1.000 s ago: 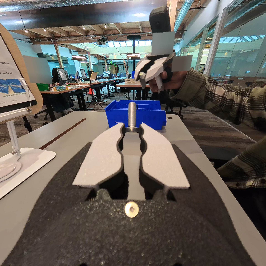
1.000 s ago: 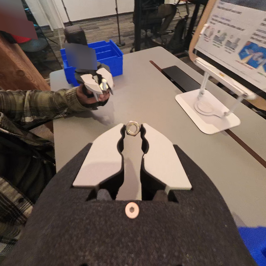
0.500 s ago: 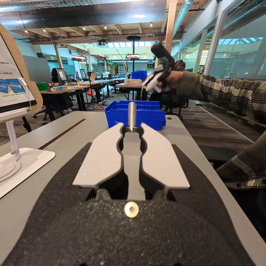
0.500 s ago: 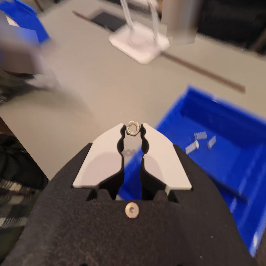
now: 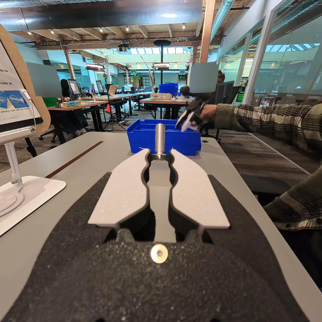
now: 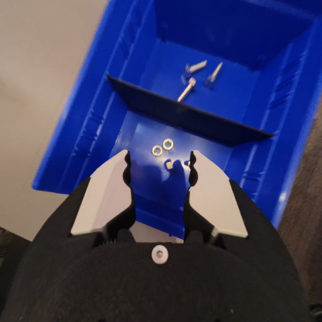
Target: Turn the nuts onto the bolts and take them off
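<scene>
My left gripper [image 5: 160, 153] is shut on the head of a threaded steel bolt [image 5: 160, 137], which stands upright above the grey table. My right gripper [image 6: 160, 153] is open and empty, pointing down into the near compartment of the blue bin [image 6: 97, 113]. Several loose nuts lie on that compartment's floor: two flat ones [image 6: 157, 150] [image 6: 167, 144], one on its edge [image 6: 169, 164], and one beside my right fingertip [image 6: 187, 163]. Three bolts [image 6: 196, 67] lie in the far compartment. In the left wrist view the right gripper [image 5: 184, 122] hangs over the bin [image 5: 181, 141].
A dark divider [image 6: 190, 120] splits the bin. A sign on a stand with a white base [image 5: 31, 190] is at the left of the grey table [image 5: 87, 156]. The person's plaid sleeve [image 5: 261, 120] reaches over the table's right side. Office desks stand beyond. Spacing between my two grippers at the tips: around 45 cm.
My right gripper swung from above the table to over the blue bin and opened; the nut it held has left its grasp. My left gripper and the bolt have not moved.
</scene>
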